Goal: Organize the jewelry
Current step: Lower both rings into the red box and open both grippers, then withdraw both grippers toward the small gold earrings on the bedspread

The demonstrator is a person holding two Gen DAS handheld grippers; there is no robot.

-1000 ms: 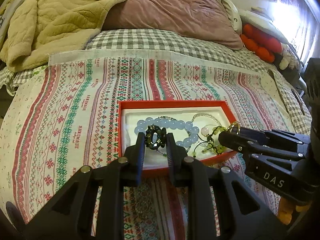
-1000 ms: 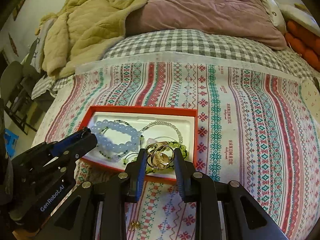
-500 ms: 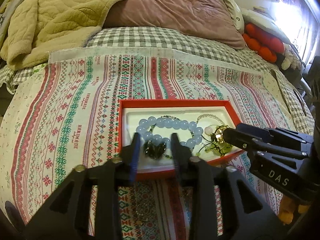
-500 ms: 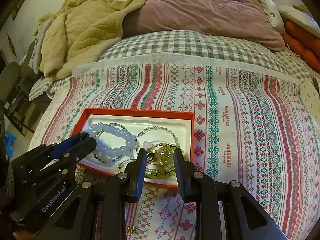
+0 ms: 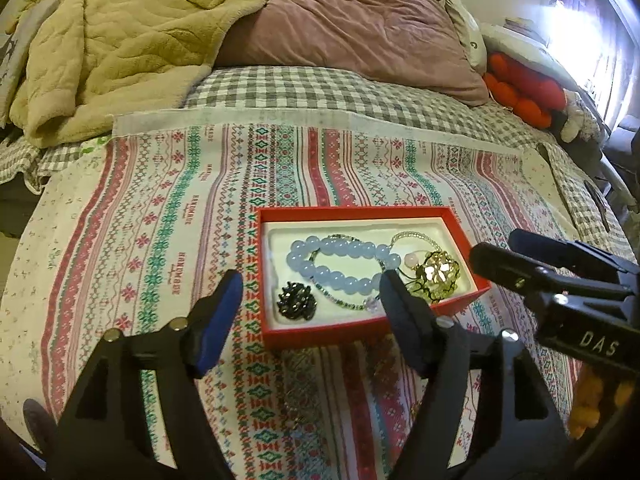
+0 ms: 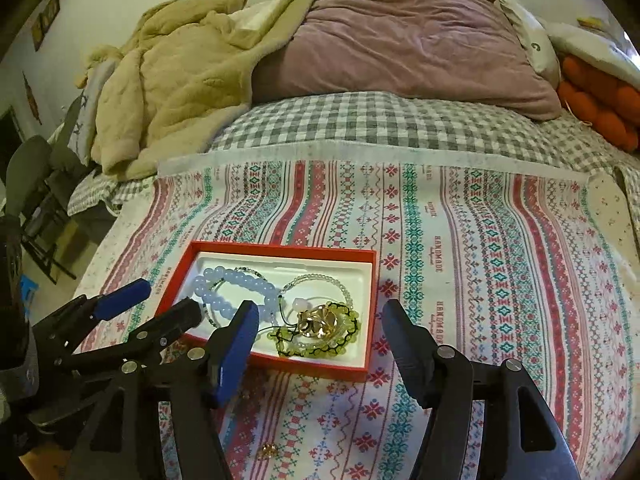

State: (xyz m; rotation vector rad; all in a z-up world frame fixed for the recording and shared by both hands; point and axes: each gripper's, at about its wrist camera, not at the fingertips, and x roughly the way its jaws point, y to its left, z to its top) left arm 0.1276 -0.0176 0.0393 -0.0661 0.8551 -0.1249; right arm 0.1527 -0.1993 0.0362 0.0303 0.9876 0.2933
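A red box [image 5: 466, 236] with a white liner lies on the patterned cloth; it also shows in the right wrist view [image 6: 370, 308]. In it lie a pale blue bead bracelet [image 5: 340, 258], a black flower piece [image 5: 297, 302], a gold piece [image 5: 438, 270] on a green bead bracelet [image 6: 320, 346], and a clear bead strand [image 6: 320, 278]. My left gripper [image 5: 310, 300] is open and empty, just in front of the box. My right gripper [image 6: 320, 324] is open and empty over the box's near right corner. A small gold item [image 6: 267, 450] lies on the cloth below it.
The striped patterned cloth [image 6: 480, 240] covers a checked bedsheet [image 6: 360, 120]. A tan blanket [image 5: 120, 40] and mauve duvet [image 5: 360, 28] lie at the back. Red-orange cushions [image 5: 520, 88] are at far right. A chair [image 6: 32, 184] stands left of the bed.
Both grippers opened and drew back. The left let the black flower piece drop into the box; the right let the gold piece drop onto the green bracelet.
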